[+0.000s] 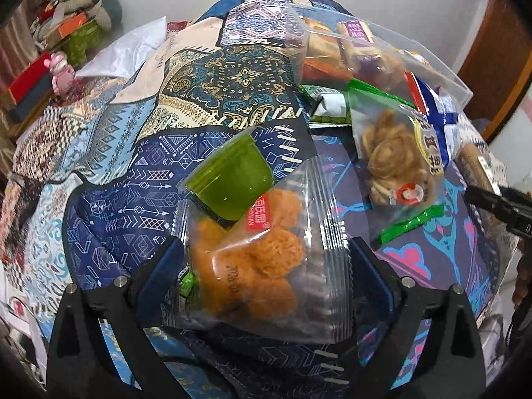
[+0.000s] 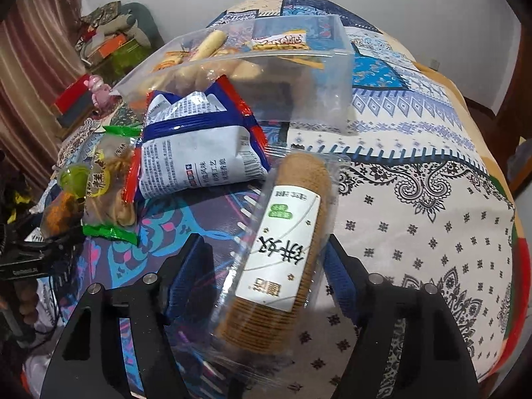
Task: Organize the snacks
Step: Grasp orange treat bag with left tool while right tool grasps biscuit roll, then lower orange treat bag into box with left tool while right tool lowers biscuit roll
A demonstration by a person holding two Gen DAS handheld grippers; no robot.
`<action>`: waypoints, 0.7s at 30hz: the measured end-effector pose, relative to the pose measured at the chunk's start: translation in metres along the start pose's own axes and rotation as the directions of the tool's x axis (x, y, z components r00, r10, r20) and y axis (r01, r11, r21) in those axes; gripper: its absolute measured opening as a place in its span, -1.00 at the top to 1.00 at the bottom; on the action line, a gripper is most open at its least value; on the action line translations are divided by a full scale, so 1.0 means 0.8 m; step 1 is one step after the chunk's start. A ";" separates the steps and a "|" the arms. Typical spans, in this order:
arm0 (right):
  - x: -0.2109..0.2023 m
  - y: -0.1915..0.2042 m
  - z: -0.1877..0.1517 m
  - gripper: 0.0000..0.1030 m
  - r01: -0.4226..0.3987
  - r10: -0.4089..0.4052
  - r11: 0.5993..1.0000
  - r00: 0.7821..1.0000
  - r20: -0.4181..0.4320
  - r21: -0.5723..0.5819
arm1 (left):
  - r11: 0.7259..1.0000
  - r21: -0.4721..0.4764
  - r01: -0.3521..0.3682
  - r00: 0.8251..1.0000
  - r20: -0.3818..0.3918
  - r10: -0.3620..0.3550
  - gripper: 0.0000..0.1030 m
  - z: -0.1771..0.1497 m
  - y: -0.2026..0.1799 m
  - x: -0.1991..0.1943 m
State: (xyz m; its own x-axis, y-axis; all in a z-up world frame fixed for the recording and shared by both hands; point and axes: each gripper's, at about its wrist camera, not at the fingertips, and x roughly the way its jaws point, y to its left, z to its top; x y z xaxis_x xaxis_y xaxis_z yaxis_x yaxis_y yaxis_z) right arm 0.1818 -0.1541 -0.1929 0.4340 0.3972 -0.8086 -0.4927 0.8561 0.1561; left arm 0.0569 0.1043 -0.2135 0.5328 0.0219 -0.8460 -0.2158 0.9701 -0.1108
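In the left wrist view my left gripper is shut on a clear packet of orange fried snacks, held above the patterned bedspread. A green jelly cup lies just beyond the packet. In the right wrist view my right gripper is shut on a clear-wrapped roll of thin brown biscuits with a white label. A clear plastic box holding several snacks stands further back. A blue-and-white bag and a green-edged packet of twisted snacks lie in front of the box.
A pile of boxes and a pink toy sit at the far left beside a curtain. A white plastic bag lies at the bed's left. The box also shows in the left wrist view. A wooden door stands at right.
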 end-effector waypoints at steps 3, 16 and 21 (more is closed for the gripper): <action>-0.002 -0.003 0.001 -0.03 0.006 -0.007 1.000 1.000 0.010 0.007 | 1.000 -0.031 -0.001 1.000 0.008 0.002 -0.70 -0.001 0.007 -0.001; -0.028 -0.025 -0.013 0.31 -0.029 0.025 0.997 0.998 0.049 0.072 | 0.997 -0.079 0.004 0.998 0.063 0.001 0.22 0.010 0.030 -0.049; -0.052 -0.023 -0.006 0.31 -0.029 0.022 0.997 0.995 0.097 0.071 | 0.997 -0.061 0.041 0.991 0.132 -0.032 0.22 0.033 0.018 -0.082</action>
State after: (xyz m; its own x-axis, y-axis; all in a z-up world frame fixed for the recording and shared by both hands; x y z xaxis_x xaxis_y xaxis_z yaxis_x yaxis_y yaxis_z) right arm 0.1692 -0.1876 -0.1648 0.4941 0.4464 -0.7461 -0.4505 0.8654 0.2194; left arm 0.0405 0.1234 -0.1456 0.6430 0.0224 -0.7655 -0.2438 0.9536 -0.1768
